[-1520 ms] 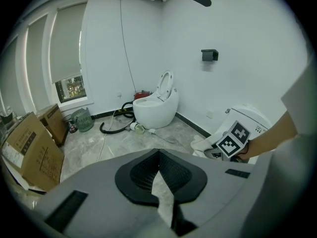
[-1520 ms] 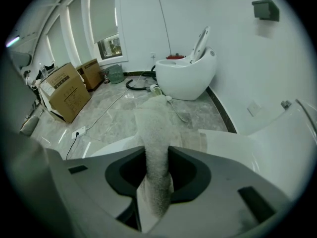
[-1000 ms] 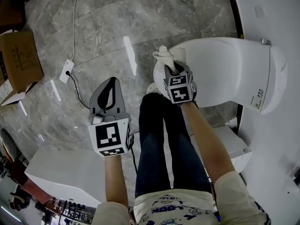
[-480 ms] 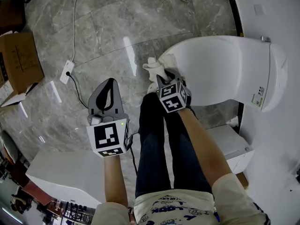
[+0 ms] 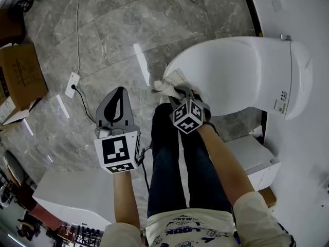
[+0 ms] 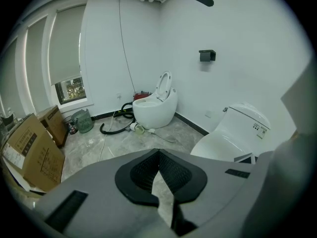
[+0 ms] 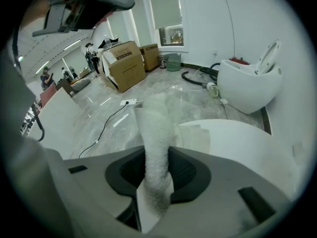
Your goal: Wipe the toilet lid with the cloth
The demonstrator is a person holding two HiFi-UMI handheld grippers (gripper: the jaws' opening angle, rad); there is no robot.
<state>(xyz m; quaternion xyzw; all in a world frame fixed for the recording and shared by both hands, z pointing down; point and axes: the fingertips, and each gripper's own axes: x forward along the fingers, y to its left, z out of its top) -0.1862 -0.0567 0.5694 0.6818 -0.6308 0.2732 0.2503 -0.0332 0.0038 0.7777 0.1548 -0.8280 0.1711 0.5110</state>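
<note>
On left rim of glossy white toilet lid (image 5: pixel 241 71), right gripper (image 5: pixel 181 93) jaws clamp fluffy white cloth (image 5: pixel 165 82) to wipe; left gripper (image 5: pixel 117 98) jaws closed, empty, aside.

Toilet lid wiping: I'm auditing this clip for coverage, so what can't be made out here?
- Head view: whether the cloth presses on the toilet lid or overhangs its front rim; the right gripper covers that spot.
- Head view: the print on the label is too small to read.
- Right gripper view: the cloth's lower end is hidden by the jaws shut on it.
</note>
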